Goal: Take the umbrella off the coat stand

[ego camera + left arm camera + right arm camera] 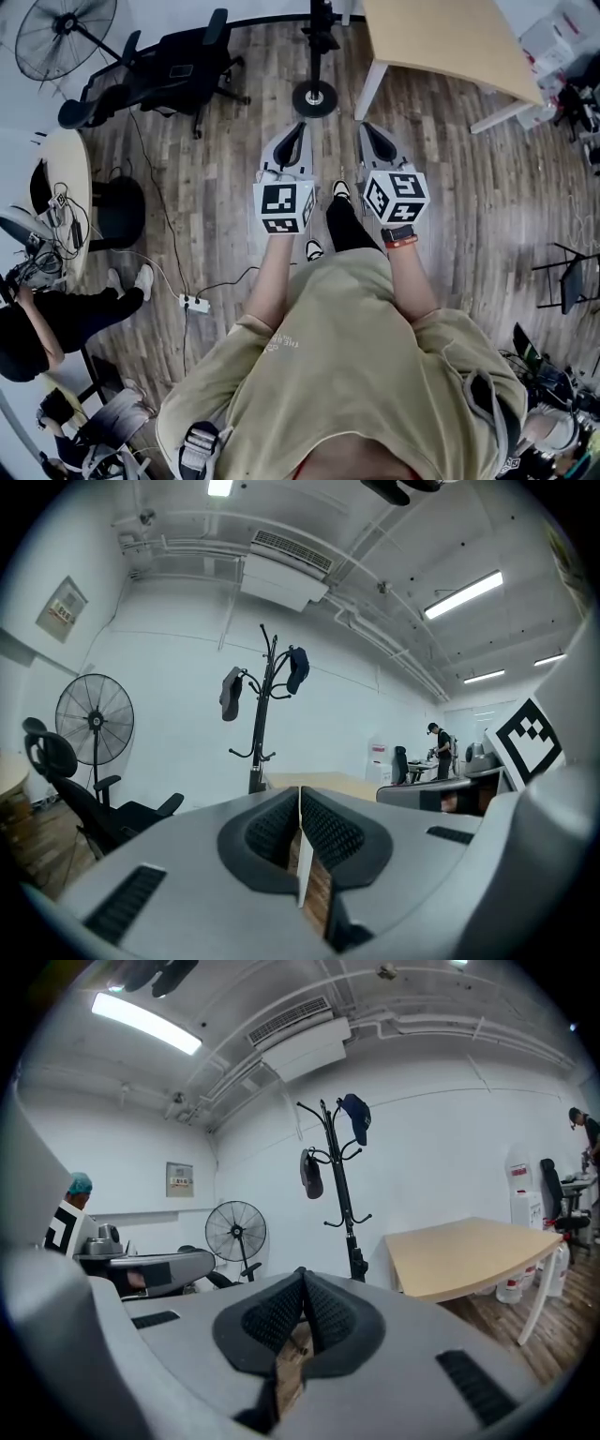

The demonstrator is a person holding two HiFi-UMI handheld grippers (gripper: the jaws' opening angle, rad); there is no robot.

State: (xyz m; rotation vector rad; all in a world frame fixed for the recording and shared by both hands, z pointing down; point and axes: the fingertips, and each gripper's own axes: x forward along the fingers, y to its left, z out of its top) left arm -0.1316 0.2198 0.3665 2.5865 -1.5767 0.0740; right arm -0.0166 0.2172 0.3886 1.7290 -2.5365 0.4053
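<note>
A black coat stand (265,714) stands ahead by the white wall, and its round base (314,97) shows on the wood floor. A short dark folded umbrella (232,693) hangs from a hook on the stand's left side, seen too in the right gripper view (310,1173). A dark blue cap (355,1115) hangs near the top. My left gripper (298,128) and right gripper (367,128) are held side by side, some way short of the stand. Both point at it, nearly level. In each gripper view the jaws (299,789) (302,1271) meet with nothing between them.
A light wooden table (441,37) stands just right of the stand. A black office chair (178,66) and a pedestal fan (66,33) are to its left. A power strip (195,303) and cable lie on the floor at left. A seated person (37,319) is at far left.
</note>
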